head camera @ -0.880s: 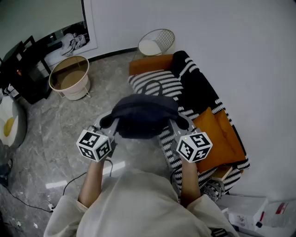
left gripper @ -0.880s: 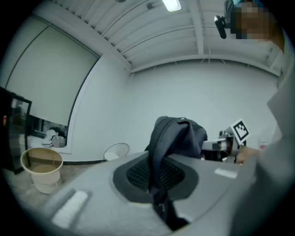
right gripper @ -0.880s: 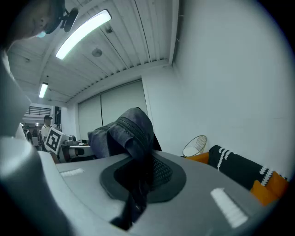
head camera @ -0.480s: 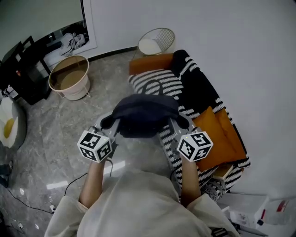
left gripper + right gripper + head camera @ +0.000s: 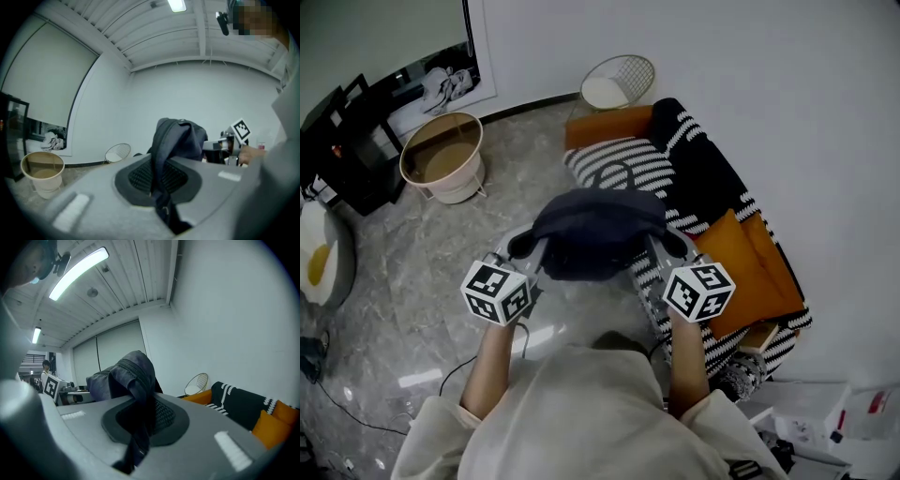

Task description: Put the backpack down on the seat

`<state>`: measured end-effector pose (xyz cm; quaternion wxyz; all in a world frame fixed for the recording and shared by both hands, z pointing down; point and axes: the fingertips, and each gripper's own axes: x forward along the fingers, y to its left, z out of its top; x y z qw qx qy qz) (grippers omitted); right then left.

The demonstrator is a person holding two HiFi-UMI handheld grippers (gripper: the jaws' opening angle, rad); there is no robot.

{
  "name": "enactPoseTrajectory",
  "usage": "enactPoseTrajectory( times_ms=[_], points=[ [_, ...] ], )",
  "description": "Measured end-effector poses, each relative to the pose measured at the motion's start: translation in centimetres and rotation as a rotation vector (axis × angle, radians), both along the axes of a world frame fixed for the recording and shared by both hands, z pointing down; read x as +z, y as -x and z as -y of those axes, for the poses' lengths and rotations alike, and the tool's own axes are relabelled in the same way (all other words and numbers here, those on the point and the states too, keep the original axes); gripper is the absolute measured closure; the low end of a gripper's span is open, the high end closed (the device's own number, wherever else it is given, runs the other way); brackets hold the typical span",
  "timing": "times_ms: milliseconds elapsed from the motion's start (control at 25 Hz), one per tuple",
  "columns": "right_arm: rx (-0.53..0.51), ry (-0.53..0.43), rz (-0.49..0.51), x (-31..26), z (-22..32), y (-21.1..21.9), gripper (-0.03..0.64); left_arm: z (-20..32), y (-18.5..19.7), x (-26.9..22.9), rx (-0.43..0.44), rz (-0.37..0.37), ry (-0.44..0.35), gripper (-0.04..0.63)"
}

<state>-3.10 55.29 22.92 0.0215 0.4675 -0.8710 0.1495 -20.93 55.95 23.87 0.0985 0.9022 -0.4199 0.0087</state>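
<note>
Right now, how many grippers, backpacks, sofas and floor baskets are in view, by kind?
Grippers: 2, the left gripper and the right gripper, each shut on a strap of the backpack
Backpack: 1
Sofa: 1
Baskets: 2, the beige basket and the wire basket
Total: 6

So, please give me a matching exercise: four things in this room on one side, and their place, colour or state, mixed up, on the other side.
Things
1. backpack
2. beige bin
3. wire basket
4. sofa

Place, colour or state
a. black with white stripes
b. gripped by the left tongs and the right tongs
c. on the grey floor, far left
d. at the white wall, behind the far orange cushion

Pairs: 1-b, 2-c, 3-d, 4-a
</note>
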Motion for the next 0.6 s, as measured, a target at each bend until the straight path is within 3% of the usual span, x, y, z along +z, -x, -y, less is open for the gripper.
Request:
enactPoseTrajectory(
  times_ms=[600],
  points=[
    [-0.001, 0.031, -0.016, 0.9, 2.3, 1.6, 0.601, 2.4, 1.7, 1.1, -0.020, -0.013, 0.012, 0.584]
  ],
)
